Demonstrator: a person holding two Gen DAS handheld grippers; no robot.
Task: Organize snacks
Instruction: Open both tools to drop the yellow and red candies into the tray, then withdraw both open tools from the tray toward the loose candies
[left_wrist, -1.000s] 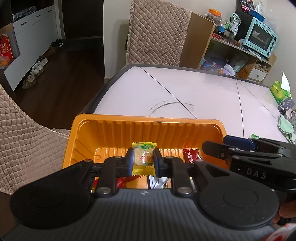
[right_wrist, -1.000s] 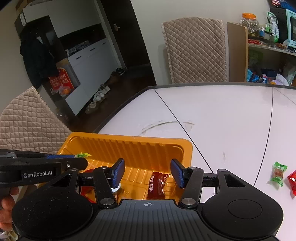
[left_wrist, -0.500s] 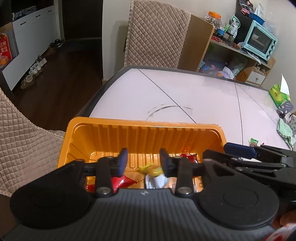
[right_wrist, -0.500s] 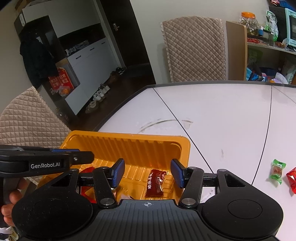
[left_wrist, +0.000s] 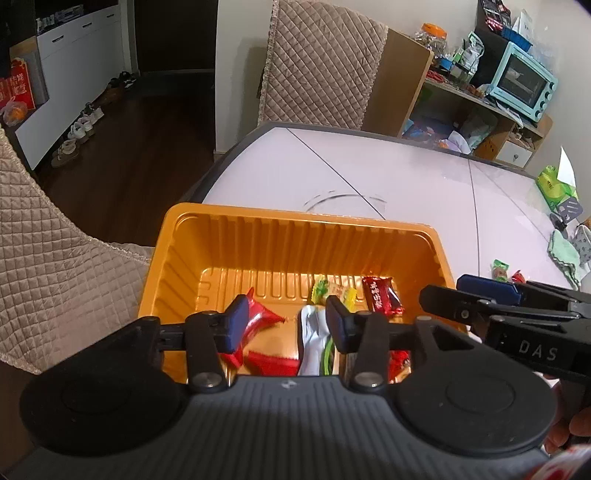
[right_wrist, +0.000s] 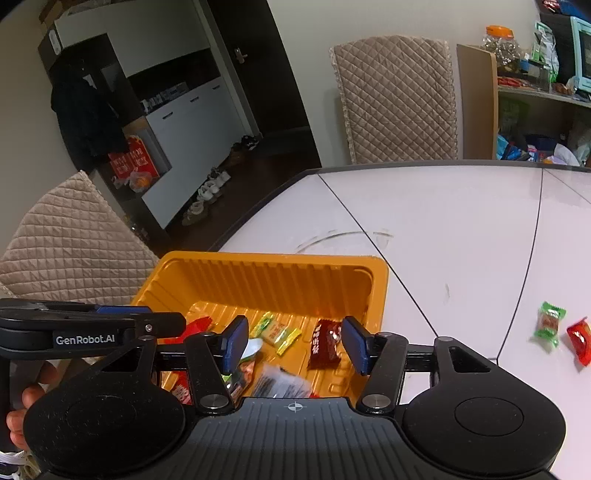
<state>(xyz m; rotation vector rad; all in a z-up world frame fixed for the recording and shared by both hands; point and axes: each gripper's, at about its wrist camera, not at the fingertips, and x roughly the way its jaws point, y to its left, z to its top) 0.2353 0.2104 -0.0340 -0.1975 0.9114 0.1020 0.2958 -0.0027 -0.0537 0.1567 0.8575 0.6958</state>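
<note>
An orange plastic tray (left_wrist: 295, 236) stands at the near left corner of the white table (left_wrist: 369, 177); it also shows in the right wrist view (right_wrist: 273, 273). In it lie a yellow-green candy (left_wrist: 334, 290), a dark red snack pack (left_wrist: 380, 300), a red wrapper (left_wrist: 262, 317) and a white pack (left_wrist: 312, 332). My left gripper (left_wrist: 286, 321) is open and empty above the tray. My right gripper (right_wrist: 293, 341) is open and empty over the tray's right half. A green candy (right_wrist: 548, 321) and a red candy (right_wrist: 580, 339) lie on the table to the right.
Quilted chairs stand at the far side (left_wrist: 321, 66) and at the left (left_wrist: 48, 258). A green tissue box (left_wrist: 556, 186) and a green cloth (left_wrist: 565, 254) lie at the table's right edge. A cluttered shelf with a blue oven (left_wrist: 517, 85) is behind.
My left gripper opened and let go of the yellow-green candy, which dropped into the tray. The right gripper stayed open and barely moved.
</note>
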